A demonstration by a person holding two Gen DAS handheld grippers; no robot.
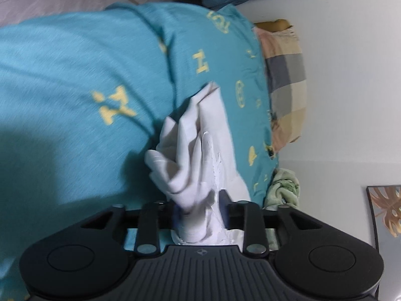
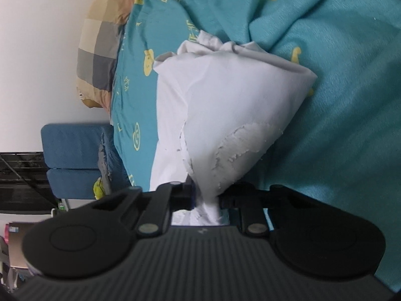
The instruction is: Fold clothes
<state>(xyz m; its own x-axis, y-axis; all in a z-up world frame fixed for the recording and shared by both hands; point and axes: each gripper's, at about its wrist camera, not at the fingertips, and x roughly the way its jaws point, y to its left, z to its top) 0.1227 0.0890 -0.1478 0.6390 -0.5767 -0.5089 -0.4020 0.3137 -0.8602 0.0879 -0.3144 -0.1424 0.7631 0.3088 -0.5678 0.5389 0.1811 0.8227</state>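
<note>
Left gripper [image 1: 200, 210]: closed on a bunched part of the white garment [image 1: 198, 150] — cloth fills the gap between the two black fingers and spills out ahead of them in thick folds.
Right gripper [image 2: 205, 198]: clamped on another gathered part of the white garment [image 2: 225, 105], the fabric pinched to a narrow neck at the jaws and fanning out wide beyond them.
White garment: held at two points, one per gripper; in the right wrist view it spreads into a broad cone-like fold with a cracked, peeling white print near the gripped end, and its far edge bunches up against the teal bedspread [image 2: 338, 75]. In the left wrist view it is a crumpled bundle in front of the teal bedspread [image 1: 75, 75]. Whether the far end rests on the bedspread or hangs just off it cannot be told.
Teal bedspread: covers the bed, printed with yellow letters and cartoon shapes; it lies behind the garment in both views.
Checked pillow [image 1: 285, 85]: plaid in beige, grey and pink, at the edge of the bedspread next to the white wall [image 1: 351, 75]; also seen in the right wrist view [image 2: 100, 50].
Green cloth [image 1: 283, 190]: a crumpled pale green piece at the bedspread's edge, near the pillow.
Blue chair [image 2: 72, 158]: beside the bedspread, against the wall.
</note>
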